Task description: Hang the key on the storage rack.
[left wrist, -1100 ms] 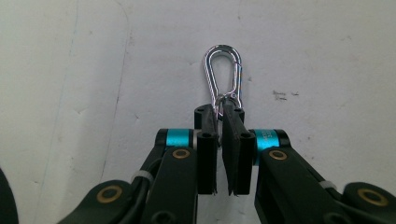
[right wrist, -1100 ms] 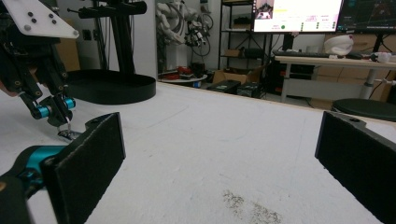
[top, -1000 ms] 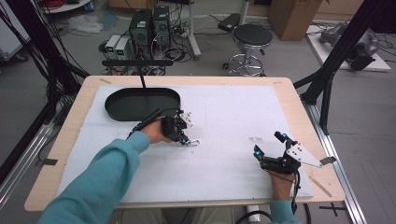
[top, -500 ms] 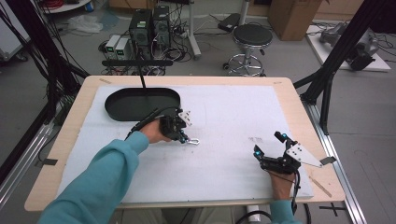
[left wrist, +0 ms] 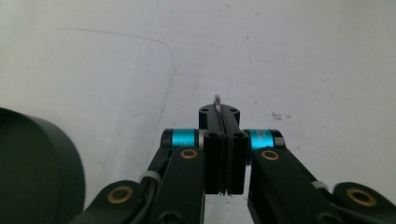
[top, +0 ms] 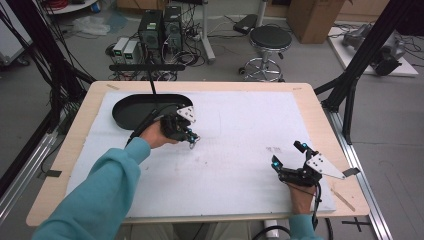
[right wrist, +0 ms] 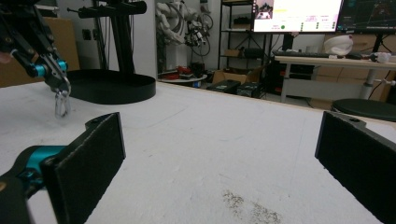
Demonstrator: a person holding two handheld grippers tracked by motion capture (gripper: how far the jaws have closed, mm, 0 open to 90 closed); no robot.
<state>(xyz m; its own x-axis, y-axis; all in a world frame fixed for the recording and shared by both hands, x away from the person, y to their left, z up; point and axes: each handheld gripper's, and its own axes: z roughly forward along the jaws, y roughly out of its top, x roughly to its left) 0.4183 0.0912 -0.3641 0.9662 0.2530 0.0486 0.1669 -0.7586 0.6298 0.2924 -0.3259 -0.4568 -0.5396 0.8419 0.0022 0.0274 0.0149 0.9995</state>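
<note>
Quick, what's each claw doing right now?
Left gripper: shut on a small metal clip.
Right gripper: open, holding nothing.

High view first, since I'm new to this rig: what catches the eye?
The left gripper, near the black oval tray at the table's far left, has its jaws shut on a small metal clip dangling above the white mat. The right gripper rests near the front right edge, jaws wide open.

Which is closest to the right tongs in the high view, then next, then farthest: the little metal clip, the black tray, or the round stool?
From the right tongs:
1. Metal clip, hanging from the left tongs, mid-table.
2. Black tray, at the table's far left.
3. Round stool, on the floor beyond the table.
</note>
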